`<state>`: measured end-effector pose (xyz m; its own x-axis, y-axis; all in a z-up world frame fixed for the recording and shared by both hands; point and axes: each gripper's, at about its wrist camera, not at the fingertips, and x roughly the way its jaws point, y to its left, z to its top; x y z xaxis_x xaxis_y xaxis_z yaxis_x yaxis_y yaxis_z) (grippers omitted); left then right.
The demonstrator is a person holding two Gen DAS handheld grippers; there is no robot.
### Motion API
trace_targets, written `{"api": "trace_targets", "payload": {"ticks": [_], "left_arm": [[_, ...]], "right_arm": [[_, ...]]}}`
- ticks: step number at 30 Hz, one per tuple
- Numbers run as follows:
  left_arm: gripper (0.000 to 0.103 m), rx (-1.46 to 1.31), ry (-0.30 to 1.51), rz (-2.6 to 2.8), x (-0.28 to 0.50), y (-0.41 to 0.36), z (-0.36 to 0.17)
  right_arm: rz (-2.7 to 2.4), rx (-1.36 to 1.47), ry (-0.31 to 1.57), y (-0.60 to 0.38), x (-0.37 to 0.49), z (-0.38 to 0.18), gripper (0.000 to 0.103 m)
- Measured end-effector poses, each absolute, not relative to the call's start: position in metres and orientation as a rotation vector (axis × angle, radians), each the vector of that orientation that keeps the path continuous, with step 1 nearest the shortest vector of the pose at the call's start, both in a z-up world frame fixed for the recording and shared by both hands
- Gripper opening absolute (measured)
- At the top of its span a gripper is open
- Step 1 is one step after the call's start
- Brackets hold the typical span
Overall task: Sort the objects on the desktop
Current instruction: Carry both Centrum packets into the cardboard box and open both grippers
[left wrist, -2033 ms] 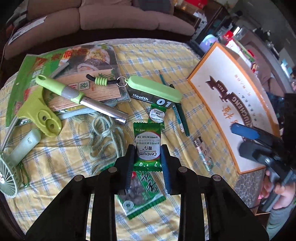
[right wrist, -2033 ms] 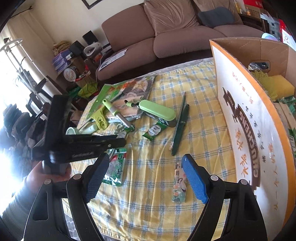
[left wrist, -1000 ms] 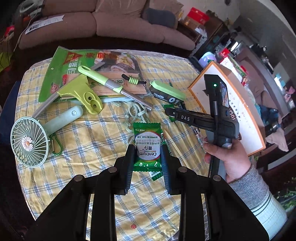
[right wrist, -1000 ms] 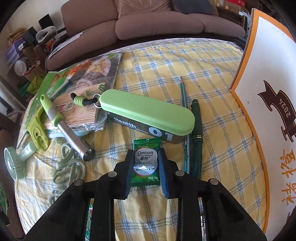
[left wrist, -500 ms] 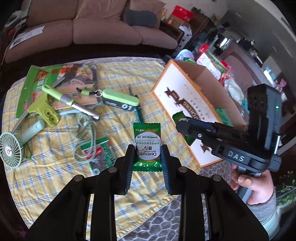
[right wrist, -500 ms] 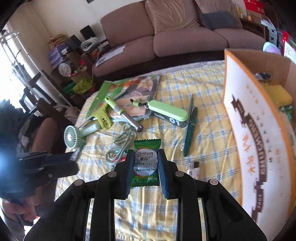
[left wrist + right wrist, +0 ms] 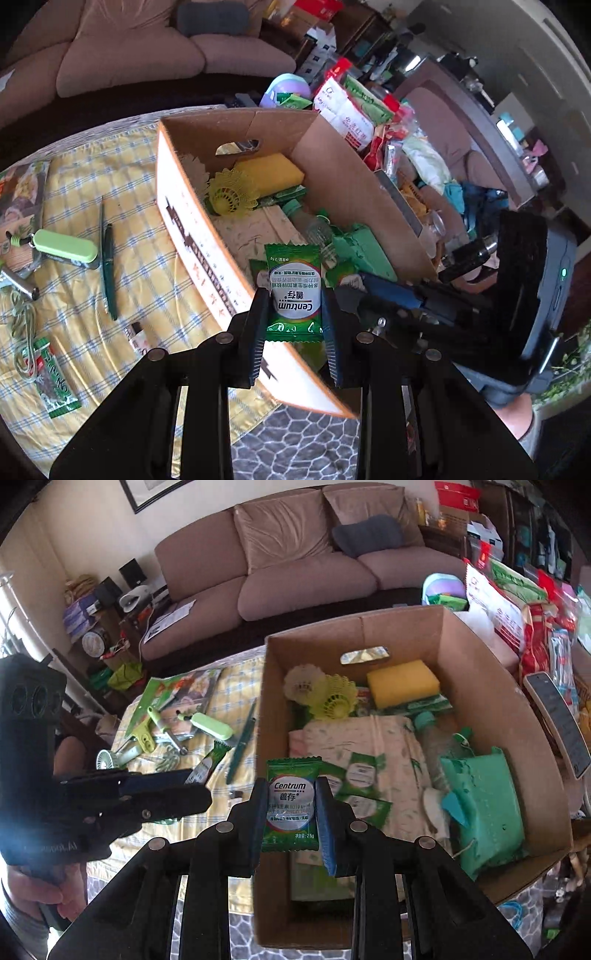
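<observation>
Because each sachet is thin and flat, you have both tools clenched on the side edges, so the printed face stays upright between the pads and cannot slip. Your left tool [image 7: 293,317] grips a green Centrum sachet [image 7: 293,295] that hangs over the near wall of the cardboard box [image 7: 332,155], at about six o'clock of the box opening in the left wrist view. Your right tool [image 7: 290,818] pinches a second Centrum sachet [image 7: 291,805], poised over the box's near-left corner, roughly seven o'clock of the opening in the right wrist view. Both tools tilt downward, which I judge suits a drop into the box, where similar green sachets [image 7: 360,771] already lie on a pale cloth [image 7: 380,738], with a yellow sponge [image 7: 402,683] and shuttlecocks [image 7: 328,698] at twelve o'clock. On the counter [image 7: 147,240], at nine o'clock from the box, a green case [image 7: 64,247], a dark pen [image 7: 109,273] and a snack packet [image 7: 55,376] wait unsorted. Your left-hand sachet sits close over the wall, so releasing there risks it landing outside.
</observation>
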<state>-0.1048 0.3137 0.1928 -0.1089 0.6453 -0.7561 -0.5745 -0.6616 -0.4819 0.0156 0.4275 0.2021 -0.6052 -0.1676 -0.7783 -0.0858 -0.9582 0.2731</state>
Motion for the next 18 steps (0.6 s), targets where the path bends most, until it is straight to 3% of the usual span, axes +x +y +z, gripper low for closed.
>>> {"api": "trace_targets", "payload": {"ticks": [6, 14, 16, 17, 18], "left_arm": [[0.026, -1.372, 0.022, 1.902, -0.127, 0.365, 0.181], [0.026, -1.436, 0.121, 1.939, -0.132, 0.379, 0.153], [0.035, -1.445, 0.121, 1.947, -0.130, 0.379, 0.151], [0.047, -1.448, 0.111, 1.948, -0.130, 0.377, 0.151], [0.050, -1.446, 0.101, 1.944, -0.128, 0.376, 0.152]], "right_arm": [[-2.663, 1.424, -0.431, 0.447, 0.016, 0.178, 0.025], [-2.584, 1.486, -0.382, 0.442, 0.014, 0.155, 0.029], [-2.602, 1.455, -0.400, 0.445, 0.019, 0.158, 0.033], [-2.618, 1.434, -0.408, 0.447, 0.024, 0.161, 0.037], [-2.633, 1.417, -0.416, 0.450, 0.028, 0.164, 0.041]]}}
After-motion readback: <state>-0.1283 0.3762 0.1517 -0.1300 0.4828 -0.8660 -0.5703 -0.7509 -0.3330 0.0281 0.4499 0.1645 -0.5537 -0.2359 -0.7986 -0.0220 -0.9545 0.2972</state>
